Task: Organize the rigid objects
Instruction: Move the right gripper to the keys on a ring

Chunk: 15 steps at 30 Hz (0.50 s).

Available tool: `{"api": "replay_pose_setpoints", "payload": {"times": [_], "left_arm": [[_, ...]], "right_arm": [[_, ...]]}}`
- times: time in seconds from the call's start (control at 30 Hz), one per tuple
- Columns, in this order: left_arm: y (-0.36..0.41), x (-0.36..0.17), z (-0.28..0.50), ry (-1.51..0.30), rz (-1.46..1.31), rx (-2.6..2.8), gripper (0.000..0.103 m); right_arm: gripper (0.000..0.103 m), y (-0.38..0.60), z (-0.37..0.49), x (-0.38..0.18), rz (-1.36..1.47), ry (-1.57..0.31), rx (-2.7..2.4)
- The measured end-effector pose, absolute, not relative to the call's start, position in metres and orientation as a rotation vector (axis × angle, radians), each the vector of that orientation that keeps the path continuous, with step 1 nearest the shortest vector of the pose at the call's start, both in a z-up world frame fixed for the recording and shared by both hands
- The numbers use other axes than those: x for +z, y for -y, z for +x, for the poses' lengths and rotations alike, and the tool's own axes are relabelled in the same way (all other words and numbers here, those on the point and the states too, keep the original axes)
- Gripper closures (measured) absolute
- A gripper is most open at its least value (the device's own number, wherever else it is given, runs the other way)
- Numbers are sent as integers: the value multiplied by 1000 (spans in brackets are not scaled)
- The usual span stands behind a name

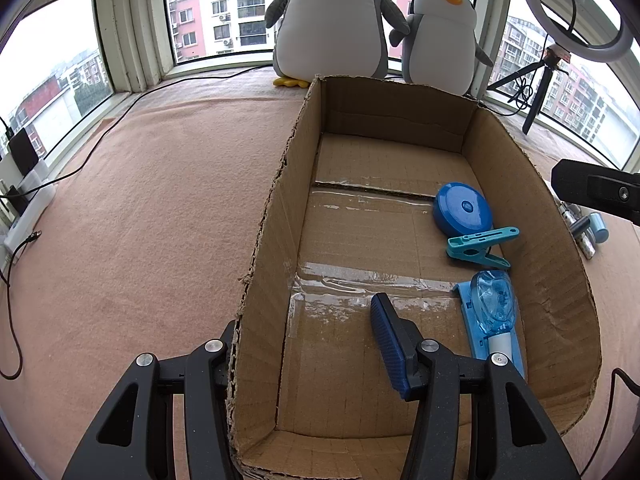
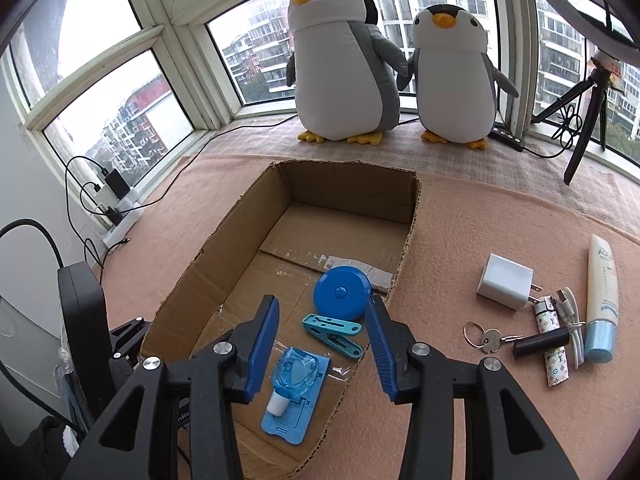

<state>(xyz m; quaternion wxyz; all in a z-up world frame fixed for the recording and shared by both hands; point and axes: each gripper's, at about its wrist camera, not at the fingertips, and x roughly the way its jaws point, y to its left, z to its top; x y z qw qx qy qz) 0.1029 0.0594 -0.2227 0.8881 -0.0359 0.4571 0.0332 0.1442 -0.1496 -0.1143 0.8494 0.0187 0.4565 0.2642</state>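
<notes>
The cardboard box (image 2: 224, 264) sits open on the pink blanket (image 2: 480, 224) that covers the counter. Inside it lie a round blue tape measure (image 2: 341, 293), a teal clip (image 2: 333, 335) just beside it, and a blue pack with a clear bubble (image 2: 294, 384).

Outside the box, to its right, are a white plug (image 2: 505, 286), a key on a ring (image 2: 489, 339), a dark little tube (image 2: 541, 342), a patterned lighter (image 2: 552, 344) with letters that look like "LV", a white cable (image 2: 572, 320) and a cream tube (image 2: 602, 300). The cream tube reads "AQU", and the rest is too small to read.

The right tongs (image 2: 322, 348) hang over the near end of the box, spread wide and holding nothing. The left tongs (image 1: 310, 346) straddle the box's left wall, also spread wide; one finger is hidden behind the cardboard.

Two stuffed penguins (image 2: 344, 60) stand by the window.
</notes>
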Motion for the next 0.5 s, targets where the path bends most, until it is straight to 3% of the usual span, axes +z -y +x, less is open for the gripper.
{"api": "replay_pose_setpoints", "payload": {"times": [0.5], "left_arm": [[-60,-223,103,-950,-67,71,48]], "right_arm": [[57,252,153,-125,177,-988,377]]}}
